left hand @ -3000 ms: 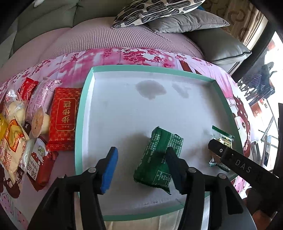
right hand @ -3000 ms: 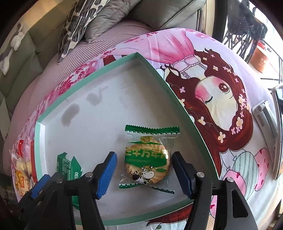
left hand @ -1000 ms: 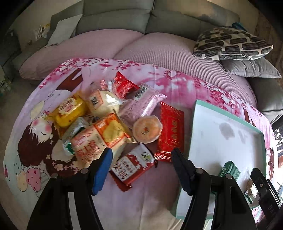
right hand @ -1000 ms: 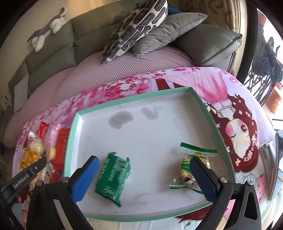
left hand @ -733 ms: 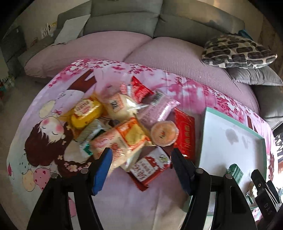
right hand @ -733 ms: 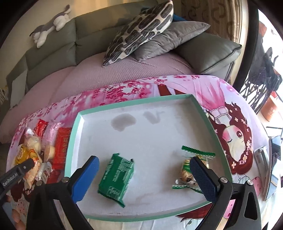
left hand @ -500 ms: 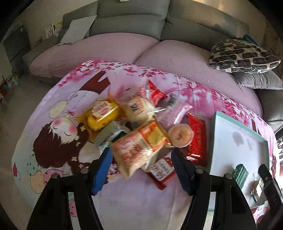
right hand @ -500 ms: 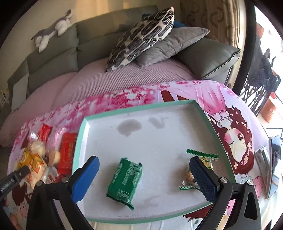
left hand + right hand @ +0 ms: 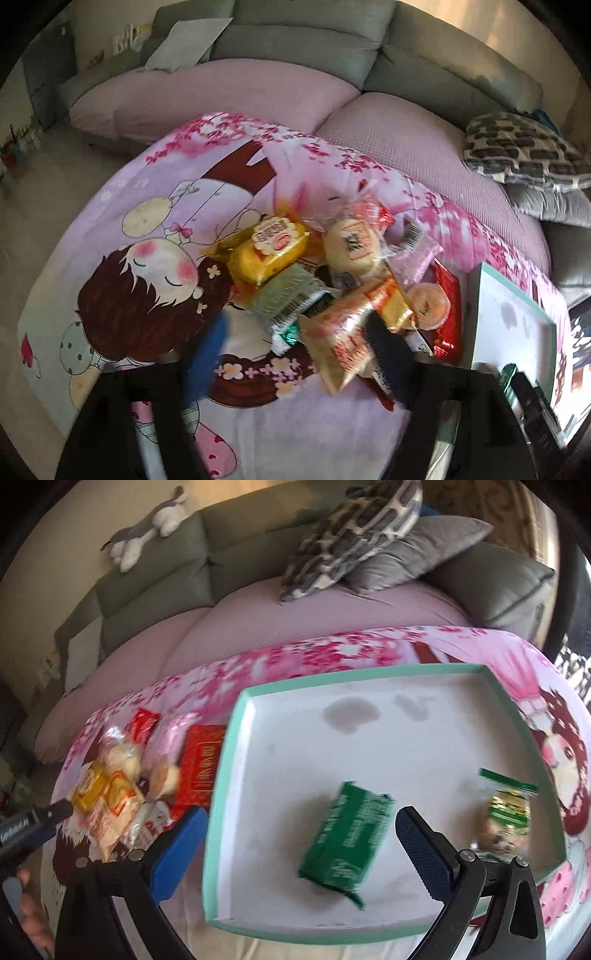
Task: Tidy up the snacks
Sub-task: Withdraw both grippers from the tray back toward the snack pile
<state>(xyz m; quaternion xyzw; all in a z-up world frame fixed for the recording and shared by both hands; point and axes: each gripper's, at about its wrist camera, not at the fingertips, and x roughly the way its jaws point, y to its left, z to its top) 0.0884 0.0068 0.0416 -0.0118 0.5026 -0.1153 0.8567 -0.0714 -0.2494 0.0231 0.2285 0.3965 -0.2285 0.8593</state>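
The left gripper has just been opening; its jaws stand wide with nothing clamped, over the near edge of the snack pile on the cloth. An orange packet lies just ahead between the pads, long axis slanting away to the right. The right gripper, jaws apart and empty, hangs over the tray, where a green packet and a biscuit lie near its near edge. The left is the nearer to the pile, which lies off the tray's left edge
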